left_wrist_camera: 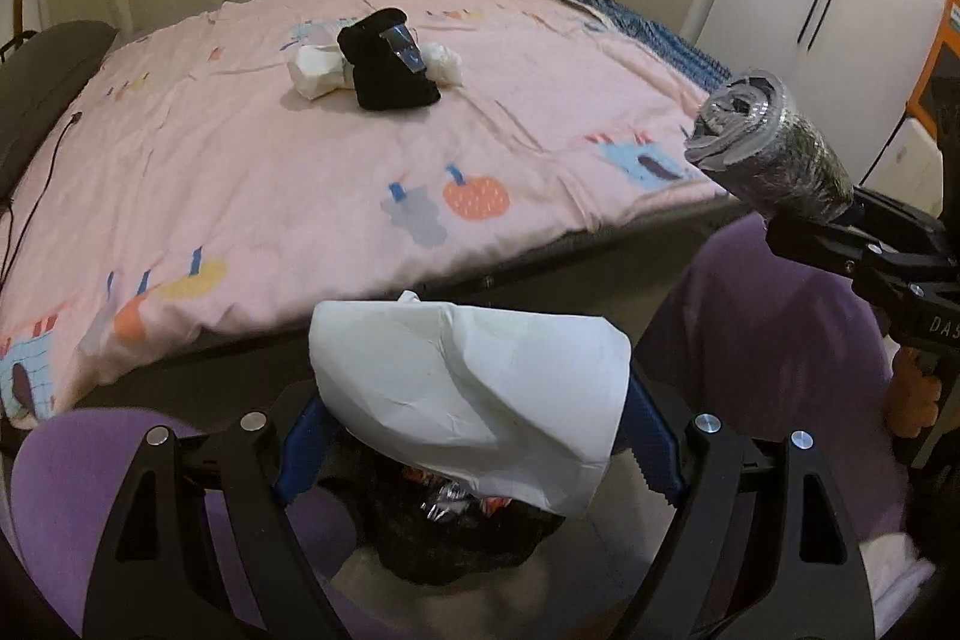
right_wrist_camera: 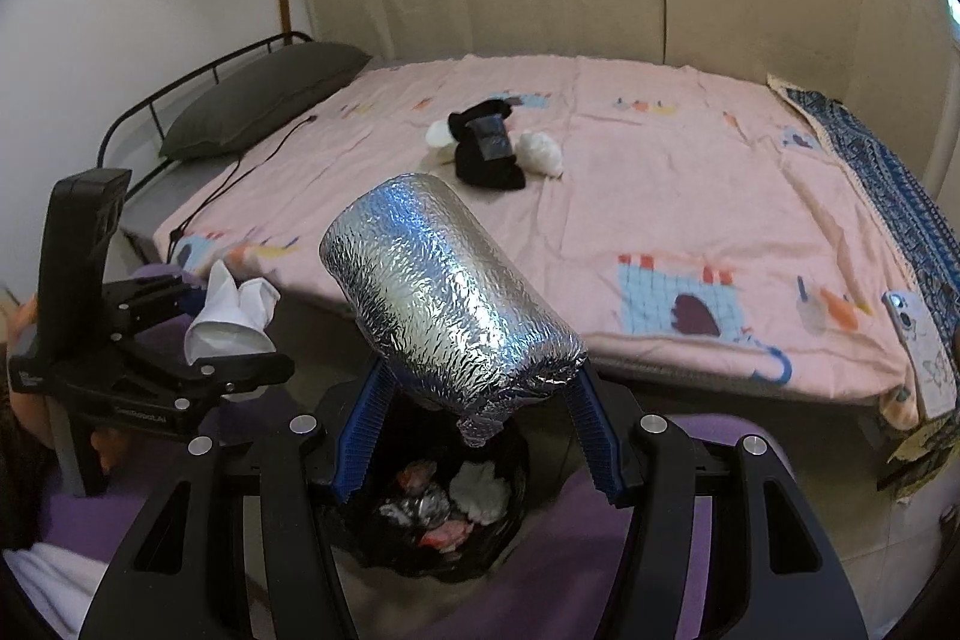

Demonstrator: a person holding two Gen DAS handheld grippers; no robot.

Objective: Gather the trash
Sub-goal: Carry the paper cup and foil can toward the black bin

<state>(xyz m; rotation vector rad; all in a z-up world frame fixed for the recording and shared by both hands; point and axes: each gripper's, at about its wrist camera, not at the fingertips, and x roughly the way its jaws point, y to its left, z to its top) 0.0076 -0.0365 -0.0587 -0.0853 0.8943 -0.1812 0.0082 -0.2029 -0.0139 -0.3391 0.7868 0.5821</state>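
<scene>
Right gripper (right_wrist_camera: 477,418): jaws clamped across the lower end of a foil-wrapped cylinder (right_wrist_camera: 444,304), which sticks up and fwd past the pads. I judge it light, prob. a hollow roll; the foil skin is slick and dents easily, so I grip mid-body w/ moderate force, not at the crimped end.

Left gripper (left_wrist_camera: 474,436): jaws closed on a crumpled white paper sheet (left_wrist_camera: 468,382). Very light, soft, no shape retention; any pinch point works, but it can cling to the pads on release.

Container: black-lined trash bin (right_wrist_camera: 447,502) sits on the floor directly below both grippers, between my purple-clad knees. Contents: foil scraps, white tissue wads, red/orange wrapper bits. Approx. part full, room left.

Further out, on the pink bed cover (right_wrist_camera: 630,196): black cloth item w/ a grey taped patch (right_wrist_camera: 489,151), touching white wads (right_wrist_camera: 540,153) either side. A phone (right_wrist_camera: 918,334) lies near the bed's right edge; not trash, I judge.
</scene>
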